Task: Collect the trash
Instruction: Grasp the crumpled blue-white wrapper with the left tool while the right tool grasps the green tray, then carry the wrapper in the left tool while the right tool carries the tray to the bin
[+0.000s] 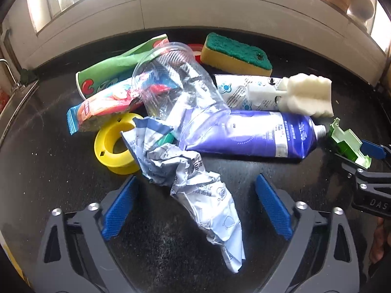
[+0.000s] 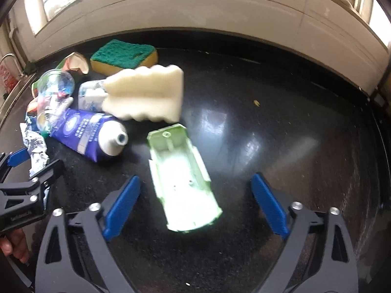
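Straddling a crumpled wrapper, our left gripper stands wide with the pads clear of it; our right gripper is just as wide around a green plastic shell, not yet pinching. Beyond them the trash lies heaped on the dark counter: purple tube, clear cup, yellow ring, sponge. We judge the collecting barely begun, with nothing gathered and no bin in view.
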The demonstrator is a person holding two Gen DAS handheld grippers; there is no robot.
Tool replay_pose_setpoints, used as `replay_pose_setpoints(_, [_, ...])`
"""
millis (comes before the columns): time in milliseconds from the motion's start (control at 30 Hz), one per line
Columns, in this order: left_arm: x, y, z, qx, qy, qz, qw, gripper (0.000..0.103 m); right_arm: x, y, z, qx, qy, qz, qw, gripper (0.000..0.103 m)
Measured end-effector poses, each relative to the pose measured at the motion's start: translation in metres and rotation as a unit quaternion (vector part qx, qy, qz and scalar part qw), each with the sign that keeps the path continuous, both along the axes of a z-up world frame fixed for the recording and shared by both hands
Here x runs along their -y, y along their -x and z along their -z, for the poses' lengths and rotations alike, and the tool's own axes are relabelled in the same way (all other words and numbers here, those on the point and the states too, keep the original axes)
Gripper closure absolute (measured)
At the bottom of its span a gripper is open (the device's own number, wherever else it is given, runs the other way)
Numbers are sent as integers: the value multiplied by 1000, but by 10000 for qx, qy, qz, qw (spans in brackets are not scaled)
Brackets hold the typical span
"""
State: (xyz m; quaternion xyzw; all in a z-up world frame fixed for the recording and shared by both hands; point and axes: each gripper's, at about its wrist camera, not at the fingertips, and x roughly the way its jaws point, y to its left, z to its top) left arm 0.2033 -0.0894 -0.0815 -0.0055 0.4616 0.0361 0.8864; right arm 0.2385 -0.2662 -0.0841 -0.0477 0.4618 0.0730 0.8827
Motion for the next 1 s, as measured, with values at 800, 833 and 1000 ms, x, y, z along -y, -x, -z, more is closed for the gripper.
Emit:
replay_pose_setpoints(800, [-10, 123, -53, 221, 536, 1015, 9931, 74, -28, 137, -63, 517, -300, 93, 9982, 69])
replay_pose_setpoints(833, [-11, 127, -55, 237, 548, 1049, 9927, 74, -33, 141, -64, 515, -301, 65, 9982, 69])
replay_pose_setpoints(1000, [-21, 142, -65, 335, 551, 1072, 9921, 74, -46, 155, -68, 524, -311, 27, 9981, 69])
